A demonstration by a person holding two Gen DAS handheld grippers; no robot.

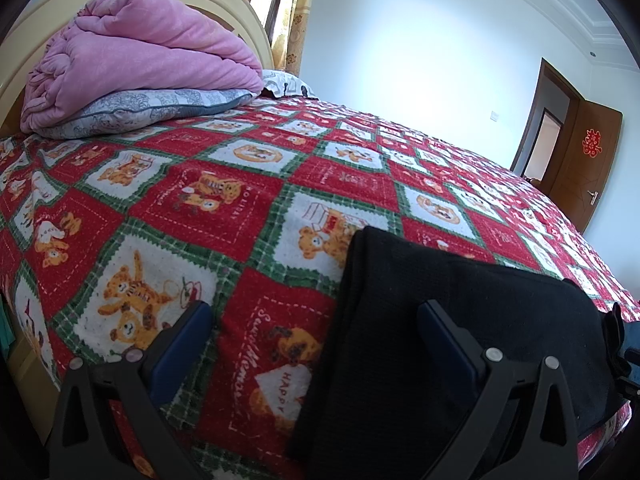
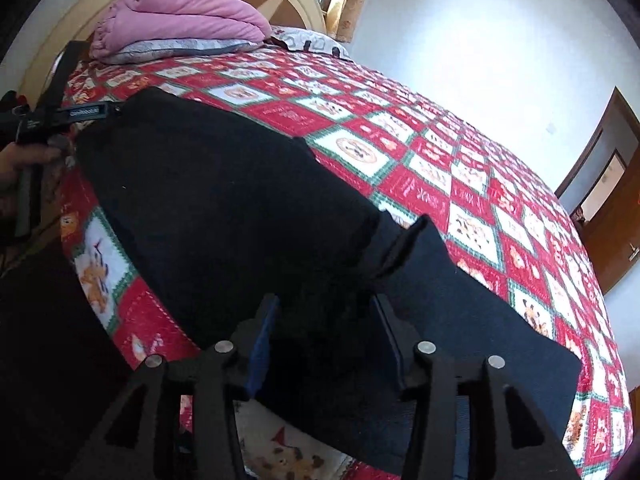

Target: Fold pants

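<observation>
The pants (image 2: 224,208) lie on the bed (image 1: 248,200) near its front edge, and at the bed's head a quilt (image 1: 136,60) rests on a pillow (image 1: 152,108) before the headboard (image 1: 236,12).

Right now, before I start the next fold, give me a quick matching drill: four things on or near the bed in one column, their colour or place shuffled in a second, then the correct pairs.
Things:
1. pants
2. duvet
3. door
4. bedspread

Descriptions:
A. pink, folded, stacked on a grey pillow by the headboard
B. brown wood, standing open, red emblem on it
C. black, lying flat near the bed's front edge
D. red and green squares with cartoon tigers

Pairs: 1-C, 2-A, 3-B, 4-D
</observation>
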